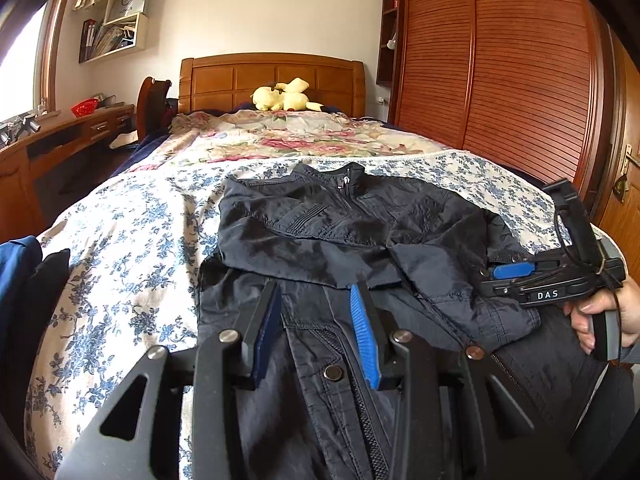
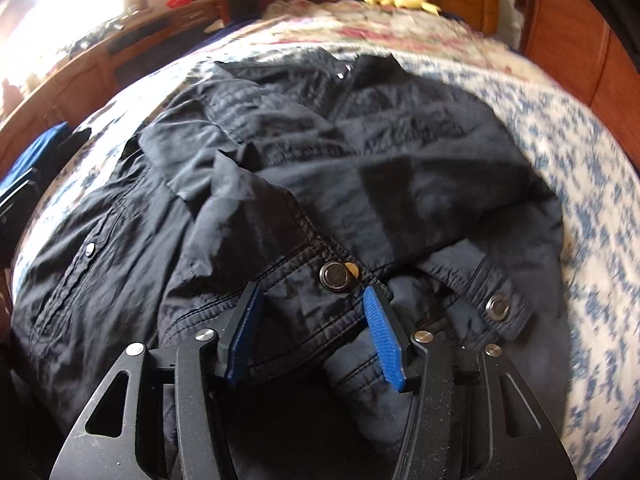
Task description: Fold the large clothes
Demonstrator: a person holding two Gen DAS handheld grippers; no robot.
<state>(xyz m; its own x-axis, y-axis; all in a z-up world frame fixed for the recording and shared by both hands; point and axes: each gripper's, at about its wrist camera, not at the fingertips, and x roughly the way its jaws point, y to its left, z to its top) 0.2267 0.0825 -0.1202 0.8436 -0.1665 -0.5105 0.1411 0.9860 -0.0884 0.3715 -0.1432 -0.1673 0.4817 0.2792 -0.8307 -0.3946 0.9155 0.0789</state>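
A dark navy jacket (image 1: 332,232) lies front up on the bed, collar toward the headboard, both sleeves folded across its chest. It fills the right wrist view (image 2: 360,152). My left gripper (image 1: 316,300) is open, its blue pads just above the jacket's lower front by the zipper and a snap. My right gripper (image 2: 312,300) is open over a sleeve cuff (image 2: 304,280) with a metal snap; the cuff lies between the pads, which do not pinch it. In the left wrist view the right gripper (image 1: 516,270) sits at the jacket's right edge, held by a hand.
The bed (image 1: 132,232) has a blue floral sheet and a pink floral quilt (image 1: 288,136) farther back. A yellow plush toy (image 1: 282,96) lies by the wooden headboard. A wooden desk (image 1: 60,136) and chair stand left, a slatted wardrobe (image 1: 500,72) right. Blue cloth (image 1: 16,264) lies at the left edge.
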